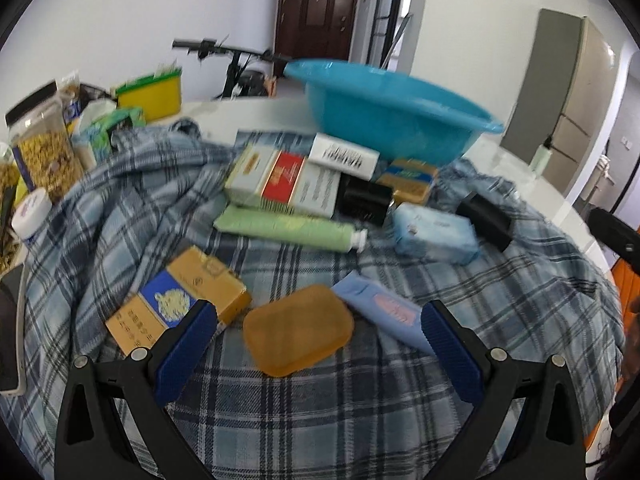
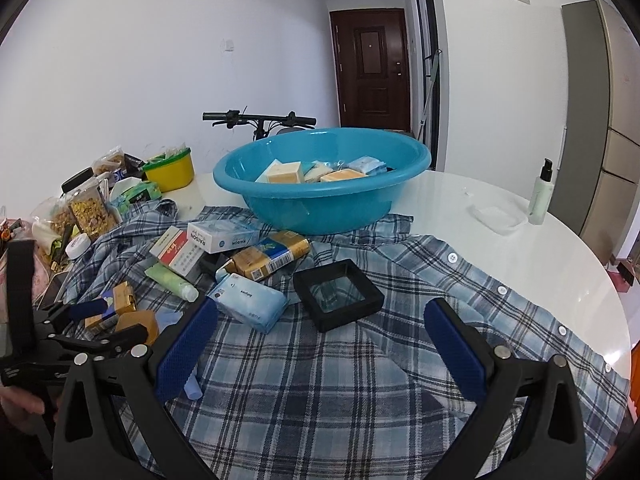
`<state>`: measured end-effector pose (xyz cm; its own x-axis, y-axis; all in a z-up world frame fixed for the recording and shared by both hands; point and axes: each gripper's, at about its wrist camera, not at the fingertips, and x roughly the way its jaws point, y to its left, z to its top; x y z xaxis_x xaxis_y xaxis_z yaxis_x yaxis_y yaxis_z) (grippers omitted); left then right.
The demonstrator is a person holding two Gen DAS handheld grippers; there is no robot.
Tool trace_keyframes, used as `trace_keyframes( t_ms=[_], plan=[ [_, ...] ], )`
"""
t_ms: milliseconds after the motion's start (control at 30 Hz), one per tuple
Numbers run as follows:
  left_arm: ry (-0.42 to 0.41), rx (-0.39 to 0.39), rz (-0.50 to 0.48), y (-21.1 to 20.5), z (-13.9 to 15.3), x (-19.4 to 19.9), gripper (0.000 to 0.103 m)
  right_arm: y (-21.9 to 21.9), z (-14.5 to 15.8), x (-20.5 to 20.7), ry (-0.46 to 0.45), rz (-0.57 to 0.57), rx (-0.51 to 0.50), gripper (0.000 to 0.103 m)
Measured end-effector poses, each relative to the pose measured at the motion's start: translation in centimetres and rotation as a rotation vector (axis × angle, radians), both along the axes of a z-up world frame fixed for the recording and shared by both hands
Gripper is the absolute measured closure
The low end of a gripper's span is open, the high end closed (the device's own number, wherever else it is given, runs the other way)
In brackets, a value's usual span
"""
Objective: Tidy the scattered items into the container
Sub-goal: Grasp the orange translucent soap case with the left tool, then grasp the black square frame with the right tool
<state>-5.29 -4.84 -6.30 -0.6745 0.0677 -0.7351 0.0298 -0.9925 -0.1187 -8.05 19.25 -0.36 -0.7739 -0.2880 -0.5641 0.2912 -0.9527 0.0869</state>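
your left claw (image 1: pixel 320 320) is spread wide and holds nothing; the amber soap (image 1: pixel 298 329) lies on the plaid shirt (image 1: pixel 320 420) right between its fingers, not yet gripped. your right claw (image 2: pixel 320 324) is just as wide open and empty, hanging over bare shirt, with the black frame (image 2: pixel 338 294) just ahead of it.

so the job looks partly done, by my reading. nearest you, beside the soap, the gold-and-blue box (image 1: pixel 176 304) and the pale blue tube (image 1: pixel 384 312) still wait on the shirt. a little further lie the green tube (image 1: pixel 288 228), the light blue pack (image 1: pixel 434 234), the red-and-white box (image 1: pixel 288 184), a white box (image 1: pixel 344 156), a black box (image 1: pixel 362 200) and another gold pack (image 1: pixel 410 180), all crowded together and some touching.

at the far end the basin (image 2: pixel 320 204) sits on the table (image 2: pixel 520 264), its near side on the shirt's edge. it already holds several boxes and packs (image 2: pixel 316 172). roughly nine or ten things are left outside it.
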Motion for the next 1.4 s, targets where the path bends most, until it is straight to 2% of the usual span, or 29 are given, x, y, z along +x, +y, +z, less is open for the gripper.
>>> trace_keyframes(
  t_ms=[67,167,300,367,433,500,733,900,1167,1400],
  plan=[
    [-0.036,-0.009,0.022,-0.2,-0.8,-0.5,0.0,-0.1,-0.2,-0.1,-0.006,0.002,-0.002,0.0],
    [-0.027,-0.048,0.056,-0.1,-1.1,-0.8,0.0,0.0,-0.4,-0.3,-0.017,0.001,-0.009,0.0],
    [-0.02,-0.026,0.088,-0.5,-1.2,-1.0,0.001,0.1,-0.9,-0.6,-0.037,-0.001,-0.016,0.0],
    [-0.021,-0.023,0.095,-0.7,-1.1,-1.3,0.01,0.1,-1.0,-0.7,-0.043,-0.003,-0.019,0.0],
    [-0.068,0.008,0.085,-0.8,-1.7,-1.8,0.033,0.1,-1.1,-0.9,-0.048,-0.004,-0.02,0.0],
    [-0.062,0.004,0.088,-0.8,-1.8,-1.8,0.037,0.1,-1.1,-0.9,-0.049,-0.004,-0.019,0.0],
    [-0.06,0.029,0.031,0.2,-1.6,-1.5,0.037,0.3,-1.3,-1.0,-0.058,-0.007,-0.015,0.0],
    [-0.051,-0.017,-0.038,1.9,-1.2,-1.2,0.037,0.5,-1.2,-1.3,-0.057,-0.01,-0.004,0.0],
    [-0.073,-0.028,-0.005,1.4,-1.9,-1.4,0.036,0.3,-1.3,-2.4,-0.06,0.01,0.06,0.0],
    [-0.066,-0.026,-0.023,1.5,-1.9,-1.4,0.037,-0.5,-2.7,-6.1,-0.134,0.143,0.113,0.0]
  ],
)
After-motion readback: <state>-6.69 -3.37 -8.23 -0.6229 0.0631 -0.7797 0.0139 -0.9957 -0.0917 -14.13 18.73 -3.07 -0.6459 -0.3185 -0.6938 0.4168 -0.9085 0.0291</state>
